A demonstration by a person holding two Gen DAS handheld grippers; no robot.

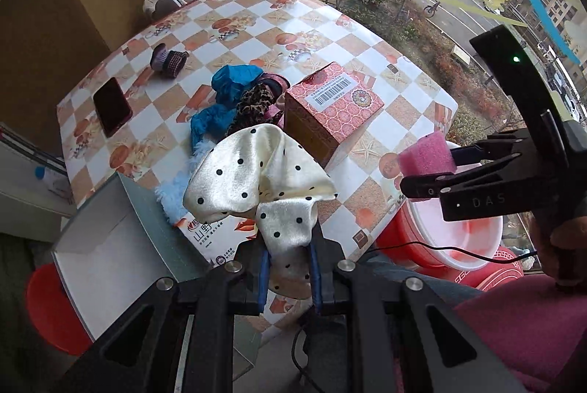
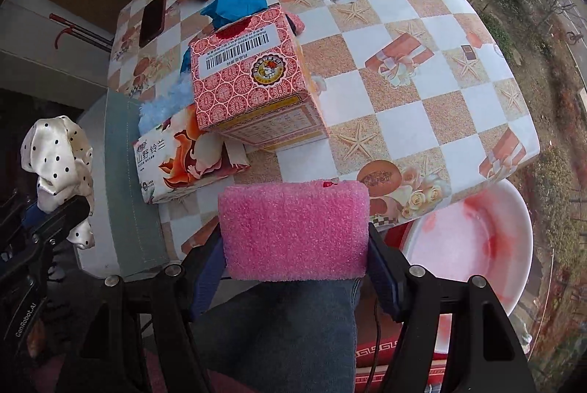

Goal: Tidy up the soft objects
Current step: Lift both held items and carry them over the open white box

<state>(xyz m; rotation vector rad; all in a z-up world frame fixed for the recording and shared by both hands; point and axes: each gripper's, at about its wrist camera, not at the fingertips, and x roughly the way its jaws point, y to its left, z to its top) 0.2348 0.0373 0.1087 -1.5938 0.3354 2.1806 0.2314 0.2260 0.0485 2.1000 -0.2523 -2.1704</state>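
Observation:
My left gripper (image 1: 288, 268) is shut on a cream polka-dot satin cloth (image 1: 256, 173) and holds it above the table's near edge; the cloth also shows in the right wrist view (image 2: 58, 165). My right gripper (image 2: 295, 268) is shut on a pink foam sponge (image 2: 293, 231), held off the table's near right corner; the sponge also shows in the left wrist view (image 1: 427, 156). A pile of soft items lies mid-table: blue cloth (image 1: 227, 88), leopard-print fabric (image 1: 253, 107) and fluffy light-blue fabric (image 1: 172, 191).
A red patterned box (image 1: 330, 107) stands on the checkered table (image 1: 385, 92), with a tissue pack (image 2: 176, 158) beside it. A phone (image 1: 112, 105) and small knitted item (image 1: 170, 59) lie far left. An open grey box (image 1: 121, 246) sits at the near-left edge. A white basin (image 2: 477, 242) sits below right.

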